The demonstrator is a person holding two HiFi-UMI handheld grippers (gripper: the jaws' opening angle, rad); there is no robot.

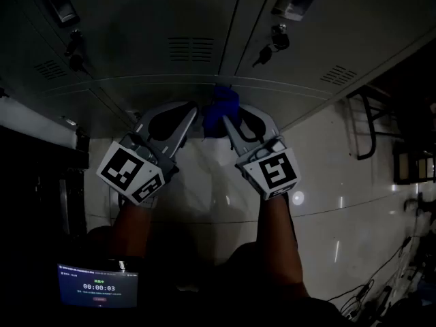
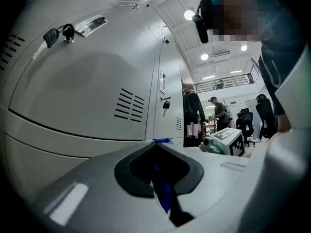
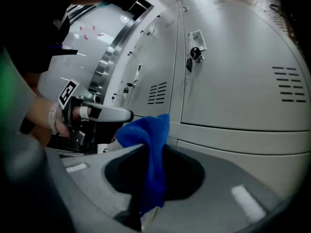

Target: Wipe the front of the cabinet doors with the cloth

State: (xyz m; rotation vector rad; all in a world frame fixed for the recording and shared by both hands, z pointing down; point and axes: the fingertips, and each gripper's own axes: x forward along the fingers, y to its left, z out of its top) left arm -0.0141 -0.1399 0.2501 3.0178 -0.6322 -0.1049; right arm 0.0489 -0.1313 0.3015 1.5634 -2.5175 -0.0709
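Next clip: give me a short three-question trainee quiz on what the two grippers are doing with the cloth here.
1. Multiple choice: what does the right gripper hold? A) a crumpled blue fabric cloth B) a key C) nothing
2. True or false: the left gripper is open and empty.
3. Fill in: both grippers work in front of the pale grey metal cabinet doors, which have locks and vent ____.

Key: 1 A. 2 false; its jaws are shut on the same cloth. 3 slots.
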